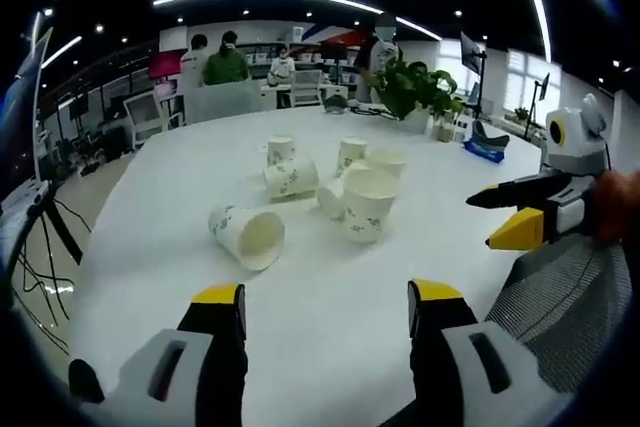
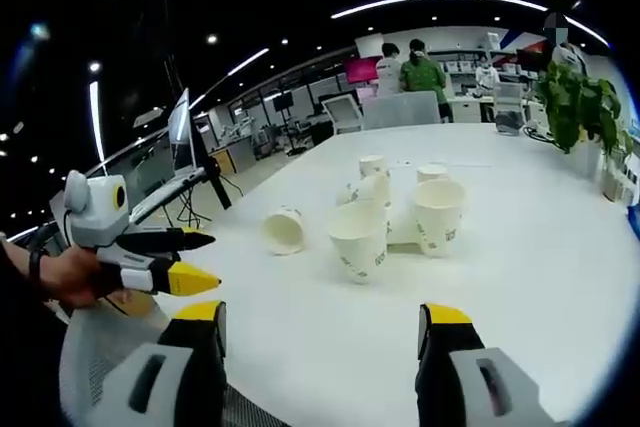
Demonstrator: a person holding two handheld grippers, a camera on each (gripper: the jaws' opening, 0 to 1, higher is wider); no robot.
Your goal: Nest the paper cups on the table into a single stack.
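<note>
Both grippers open and empty: left gripper (image 1: 325, 312) low over the near edge of the white bench (image 1: 330, 357), right gripper (image 2: 320, 332) likewise, jaws well apart, nothing between them. Paper cups (image 1: 340, 187) scattered mid-bench, well apart from either gripper: one tipped cup (image 1: 248, 235) lying alone on its side, mouth toward the left gripper; others bunched close, some upright, some tipped, a few apparently touching. Same cluster in the right gripper view, with an upright cup (image 2: 360, 239) nearest and a second upright cup (image 2: 438, 214) just beside it. Likely trouble: thin paper walls crushed by a hard squeeze, leaving a rim out of round and unable to nest. A tipped cup liable to roll away at a glancing touch. Tight grouping apt to send neighbours toppling during any reach into the middle. Risk too of a tilted cup jamming in another's mouth. Potted plant (image 1: 415, 87) farther back, probably clear of the work.
</note>
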